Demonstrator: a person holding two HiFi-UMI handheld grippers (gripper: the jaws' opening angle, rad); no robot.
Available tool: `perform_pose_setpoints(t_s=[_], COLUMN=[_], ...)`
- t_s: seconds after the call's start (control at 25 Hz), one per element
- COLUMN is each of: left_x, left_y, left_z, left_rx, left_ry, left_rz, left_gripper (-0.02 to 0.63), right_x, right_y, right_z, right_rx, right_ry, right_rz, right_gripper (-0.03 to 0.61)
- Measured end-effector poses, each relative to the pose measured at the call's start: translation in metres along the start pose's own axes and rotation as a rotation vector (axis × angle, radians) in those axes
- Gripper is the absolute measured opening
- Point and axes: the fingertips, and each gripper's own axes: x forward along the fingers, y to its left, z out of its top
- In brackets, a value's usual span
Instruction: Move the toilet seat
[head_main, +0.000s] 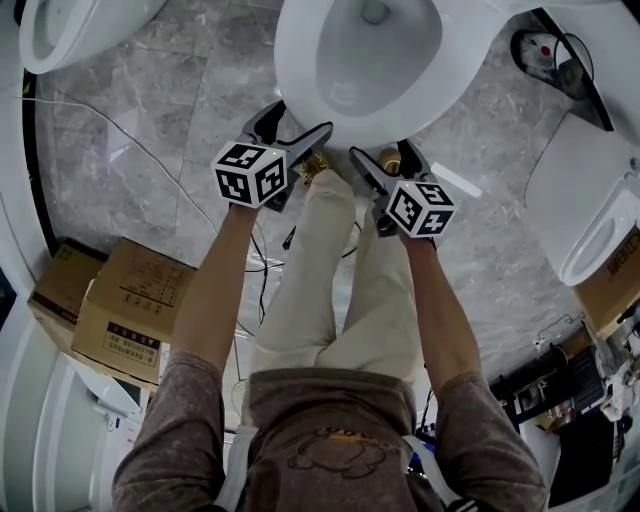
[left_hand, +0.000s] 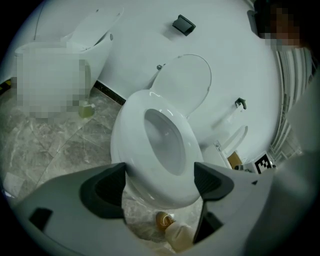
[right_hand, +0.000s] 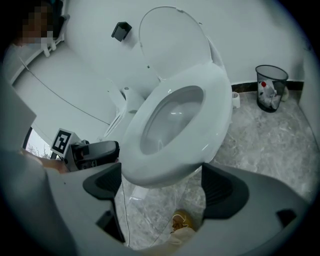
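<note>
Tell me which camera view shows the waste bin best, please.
The right gripper view: the waste bin stands whole and upright there, with its side and contents visible. The head view shows the waste bin only from above, small. The left gripper view does not show it.

Three toilets stand on the floor: the middle toilet (head_main: 300, 60), the left toilet (head_main: 100, 30) and the right toilet (head_main: 600, 235). Two cardboard boxes (head_main: 125, 320) sit at the floor's left edge and one waste bin (head_main: 548, 52) at its far right corner. There are two grippers, the left gripper (head_main: 300, 120) and the right gripper (head_main: 383, 155).
</note>
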Motion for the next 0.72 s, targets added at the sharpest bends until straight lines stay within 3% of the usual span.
perform_pose_setpoints(t_s=[0.72], left_x=[-0.042], left_y=[-0.042], left_z=[0.042], left_rx=[-0.042], left_ry=[-0.044], left_rz=[-0.037], left_gripper=[0.433], right_x=[-0.044], right_y=[0.03], right_z=[0.035], right_rx=[0.046], right_ry=[-0.048], right_rz=[-0.014], right_gripper=[0.485])
